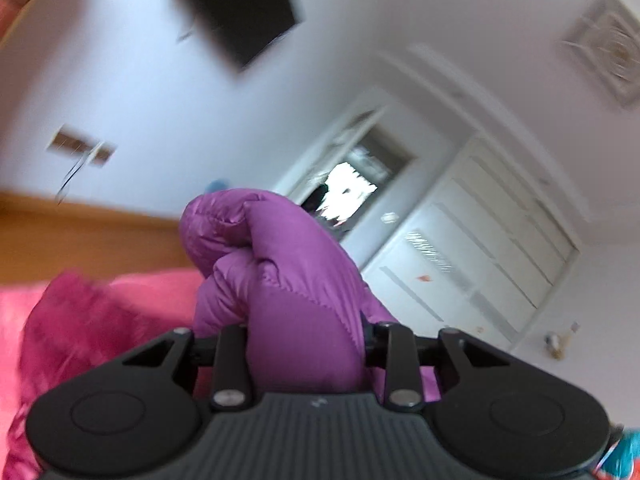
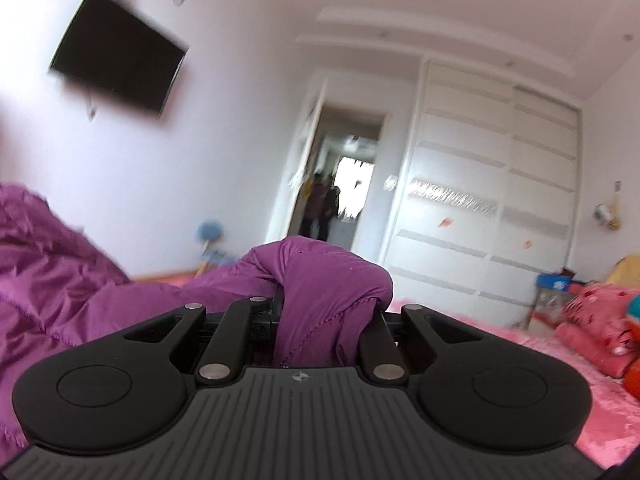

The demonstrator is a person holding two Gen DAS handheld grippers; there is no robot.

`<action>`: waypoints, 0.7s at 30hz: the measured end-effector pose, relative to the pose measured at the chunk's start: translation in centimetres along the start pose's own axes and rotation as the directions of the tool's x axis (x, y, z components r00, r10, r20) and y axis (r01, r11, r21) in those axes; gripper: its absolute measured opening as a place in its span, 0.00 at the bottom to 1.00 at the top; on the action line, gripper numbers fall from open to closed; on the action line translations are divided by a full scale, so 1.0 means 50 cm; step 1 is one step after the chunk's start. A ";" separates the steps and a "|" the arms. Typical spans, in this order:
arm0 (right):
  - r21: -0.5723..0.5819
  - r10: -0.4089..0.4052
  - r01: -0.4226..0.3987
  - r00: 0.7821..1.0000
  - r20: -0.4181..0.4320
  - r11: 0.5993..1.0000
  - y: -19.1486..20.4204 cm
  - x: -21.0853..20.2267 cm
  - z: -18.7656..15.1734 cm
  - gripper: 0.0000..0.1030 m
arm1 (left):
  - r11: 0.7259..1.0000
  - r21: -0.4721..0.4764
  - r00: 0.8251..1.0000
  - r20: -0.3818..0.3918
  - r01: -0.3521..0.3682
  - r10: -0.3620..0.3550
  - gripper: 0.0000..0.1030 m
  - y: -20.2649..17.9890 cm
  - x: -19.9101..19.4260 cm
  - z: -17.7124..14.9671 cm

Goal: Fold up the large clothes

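A purple quilted puffer jacket point(image 1: 280, 272) is bunched up between the jaws of my left gripper point(image 1: 306, 344), which is shut on it and holds it lifted above the pink bed cover point(image 1: 80, 320). My right gripper point(image 2: 320, 320) is shut on another bunch of the same jacket point(image 2: 324, 280). The rest of the jacket point(image 2: 52, 264) spreads out to the left in the right wrist view. The fingertips of both grippers are hidden by the fabric.
A pink plush bed cover point(image 2: 520, 364) lies below. Pink and red soft toys or pillows point(image 2: 600, 320) lie at the right. A white wardrobe point(image 2: 492, 200), an open doorway point(image 2: 344, 184) and a wall-mounted black TV point(image 2: 120, 68) are beyond. Wooden floor point(image 1: 80, 232) shows at the left.
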State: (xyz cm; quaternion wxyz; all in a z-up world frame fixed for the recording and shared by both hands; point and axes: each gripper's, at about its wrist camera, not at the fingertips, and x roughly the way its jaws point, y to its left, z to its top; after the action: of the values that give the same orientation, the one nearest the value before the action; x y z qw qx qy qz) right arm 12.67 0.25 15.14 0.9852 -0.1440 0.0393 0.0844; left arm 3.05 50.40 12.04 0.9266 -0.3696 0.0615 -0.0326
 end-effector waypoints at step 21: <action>0.537 0.223 0.007 0.905 -0.362 0.844 -0.248 -0.216 -0.235 0.36 | 0.998 0.034 0.967 -0.246 -0.056 0.062 0.39 0.067 0.054 -0.043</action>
State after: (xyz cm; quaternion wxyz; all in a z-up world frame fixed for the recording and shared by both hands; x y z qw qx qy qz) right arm 3.62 -16.52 8.45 0.9493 0.1192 0.2752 0.0947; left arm 5.48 51.06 7.93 0.9171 -0.3482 0.1871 -0.0516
